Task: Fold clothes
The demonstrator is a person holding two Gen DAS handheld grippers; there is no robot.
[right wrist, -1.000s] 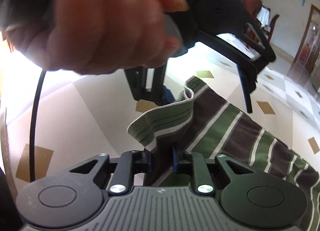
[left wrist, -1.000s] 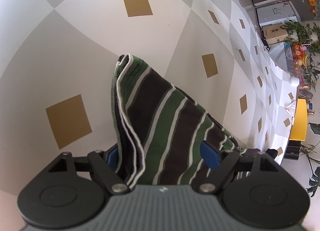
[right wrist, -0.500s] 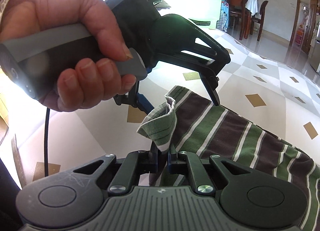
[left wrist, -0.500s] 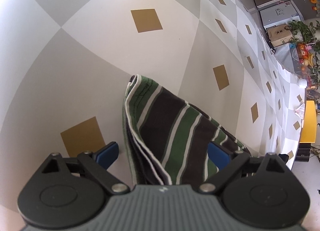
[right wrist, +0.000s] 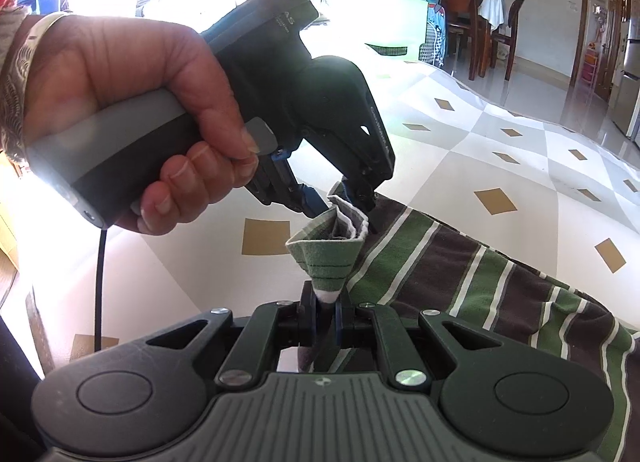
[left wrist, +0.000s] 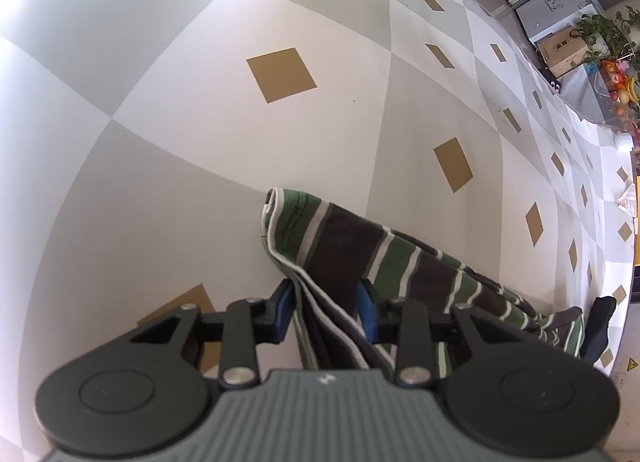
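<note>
The green, brown and white striped garment [left wrist: 384,262]: left claw [left wrist: 326,312], wide before, now closes around its folded edge; right claw [right wrist: 326,312] still pinches the corner.

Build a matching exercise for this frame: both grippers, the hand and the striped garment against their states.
1. black left gripper
2. black right gripper
3. person's left hand
4. green-and-brown striped garment

A. wrapped round a grey handle
B. pinching the green corner
C. blue pads flanking the layered hem
D. spread over the diamond-patterned tablecloth

Pairs: 1-C, 2-B, 3-A, 4-D
</note>
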